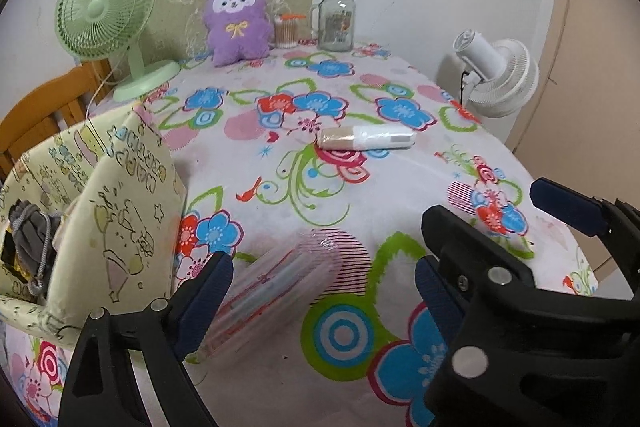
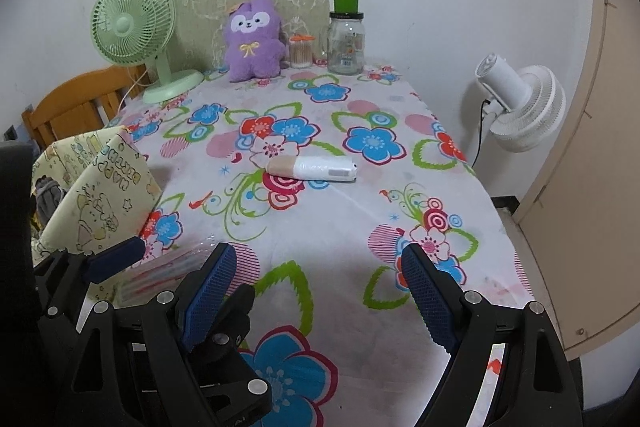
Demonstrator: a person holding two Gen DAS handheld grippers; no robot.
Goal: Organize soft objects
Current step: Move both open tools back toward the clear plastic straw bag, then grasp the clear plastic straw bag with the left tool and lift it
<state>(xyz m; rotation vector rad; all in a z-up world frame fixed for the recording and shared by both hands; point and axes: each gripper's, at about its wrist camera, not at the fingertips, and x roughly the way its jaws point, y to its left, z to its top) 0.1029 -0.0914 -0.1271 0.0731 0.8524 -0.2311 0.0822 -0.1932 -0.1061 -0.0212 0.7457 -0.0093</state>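
Floral cloth [image 1: 360, 187] in blue, red and green covers the table, with a pale wall behind. At nine o'clock in the left wrist view stands a soft fabric bin [image 1: 116, 211] of cream cloth printed with cartoon outlines, its walls sagging; inside lies a grey drawstring pouch [image 1: 28, 231] above something yellow and black that I cannot identify.

Just beside the bin at six o'clock lies a flat clear-wrapped packet [image 1: 276, 287] with pink and red stripes, blurred in the picture. It sits between the fingers of the left gripper [image 1: 320, 291], whose jaws stand wide apart with the left pad close to the packet's edge; whether it touches is unclear. Near the cloth's middle, at twelve o'clock from the packet, rests a rolled bundle [image 1: 366, 138], tan at one end and white plastic at the other, cylindrical and lying on its side.

Empty and spread wide over bare cloth is the right gripper [image 2: 320, 287], its ribbed blue pads gripping nothing.

Along the wall sit a fluffy purple plush [image 1: 236, 23], a cotton swab tub [image 1: 287, 31], a glass mug jar [image 1: 337, 21] with green lid, and a green desk fan [image 1: 108, 15]. Off the table at two o'clock stands a white fan [image 1: 500, 79].
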